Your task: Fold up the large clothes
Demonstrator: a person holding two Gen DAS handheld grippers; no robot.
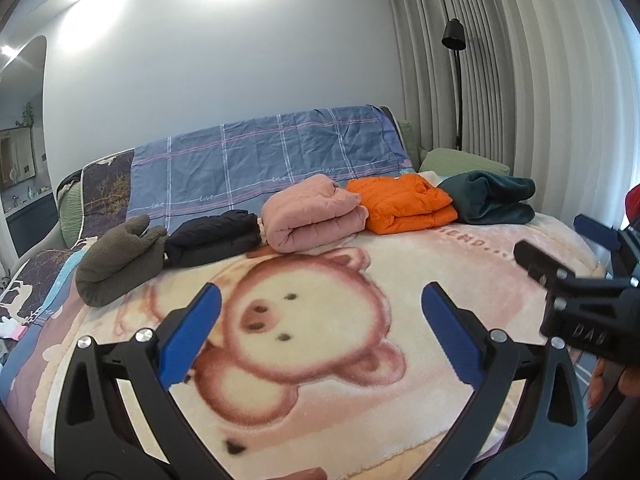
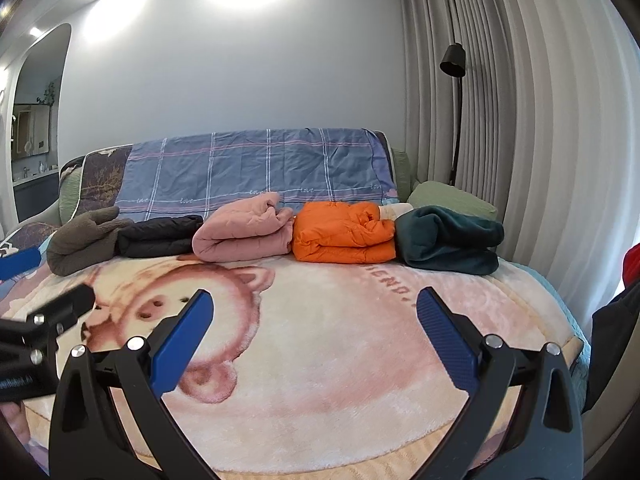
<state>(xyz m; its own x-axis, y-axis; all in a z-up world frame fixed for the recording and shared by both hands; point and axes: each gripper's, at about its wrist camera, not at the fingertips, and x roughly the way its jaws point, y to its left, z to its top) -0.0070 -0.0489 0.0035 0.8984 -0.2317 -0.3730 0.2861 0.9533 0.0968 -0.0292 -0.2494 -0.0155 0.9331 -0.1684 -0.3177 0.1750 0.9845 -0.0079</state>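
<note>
Five folded garments sit in a row at the back of the blanket, touching: olive fleece, black jacket, pink jacket, orange jacket, teal fleece. Left gripper and right gripper hover above the blanket, jaws apart, holding nothing. Plaid sheet covers the backrest; floor lamp stands by the curtain.

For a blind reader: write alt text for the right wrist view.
Five folded garments line the far edge of a pig-print blanket on a bed. The open, empty right gripper hovers above it; the left gripper enters at left.
</note>
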